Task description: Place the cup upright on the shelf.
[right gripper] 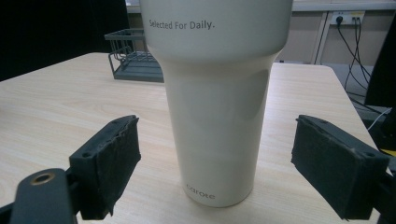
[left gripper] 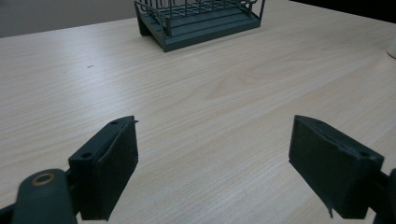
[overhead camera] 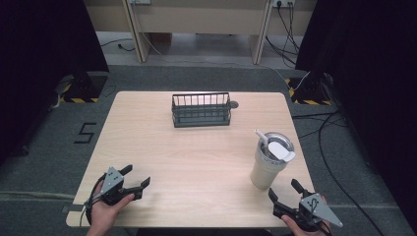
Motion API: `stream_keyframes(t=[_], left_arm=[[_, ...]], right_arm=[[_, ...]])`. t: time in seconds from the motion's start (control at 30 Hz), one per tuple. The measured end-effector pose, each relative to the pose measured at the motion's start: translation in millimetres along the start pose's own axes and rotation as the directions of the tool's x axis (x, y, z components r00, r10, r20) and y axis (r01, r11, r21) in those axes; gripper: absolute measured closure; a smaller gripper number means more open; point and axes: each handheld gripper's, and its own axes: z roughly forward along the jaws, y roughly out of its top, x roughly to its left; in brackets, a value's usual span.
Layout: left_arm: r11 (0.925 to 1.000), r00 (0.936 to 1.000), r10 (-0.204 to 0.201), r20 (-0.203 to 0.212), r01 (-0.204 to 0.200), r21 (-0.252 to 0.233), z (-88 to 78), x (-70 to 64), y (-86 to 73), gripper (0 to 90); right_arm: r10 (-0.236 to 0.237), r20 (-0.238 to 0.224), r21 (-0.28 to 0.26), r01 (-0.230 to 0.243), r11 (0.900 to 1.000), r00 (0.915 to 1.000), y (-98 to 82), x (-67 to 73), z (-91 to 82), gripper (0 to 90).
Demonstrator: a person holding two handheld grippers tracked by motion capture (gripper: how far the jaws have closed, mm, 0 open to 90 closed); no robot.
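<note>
right hand-held gripper [overhead camera: 284, 192] gapes wide at lower right, jaws just short of the upright tumbler [overhead camera: 269, 160]. left hand-held gripper [overhead camera: 135, 178], also wide, sits lower left on the worktop [overhead camera: 196, 157], empty.

Tumbler [right gripper: 217, 102] top cut off; rack [left gripper: 198, 18] top cropped.

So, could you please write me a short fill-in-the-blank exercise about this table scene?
1. The right gripper has its jaws spread, lined up on the cream ____.
2. The wire rack stands at the ____ edge of the table.
3. The left gripper is open over ____ wood.
4. The word printed low on the tumbler is ____.

Missing words: tumbler; far; bare; carote
</note>
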Motion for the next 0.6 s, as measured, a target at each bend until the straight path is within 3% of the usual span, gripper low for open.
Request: stream_keyframes(t=[0.6], left_arm=[[1.0000, 1.0000, 0.000, 0.000, 0.000, -0.002, -0.4, 0.1, -0.1, 15.1]], right_arm=[[-0.012, 0.010, -0.008, 0.012, 1.000, 0.9999, 11.4, -1.1, 27.4, 15.4]])
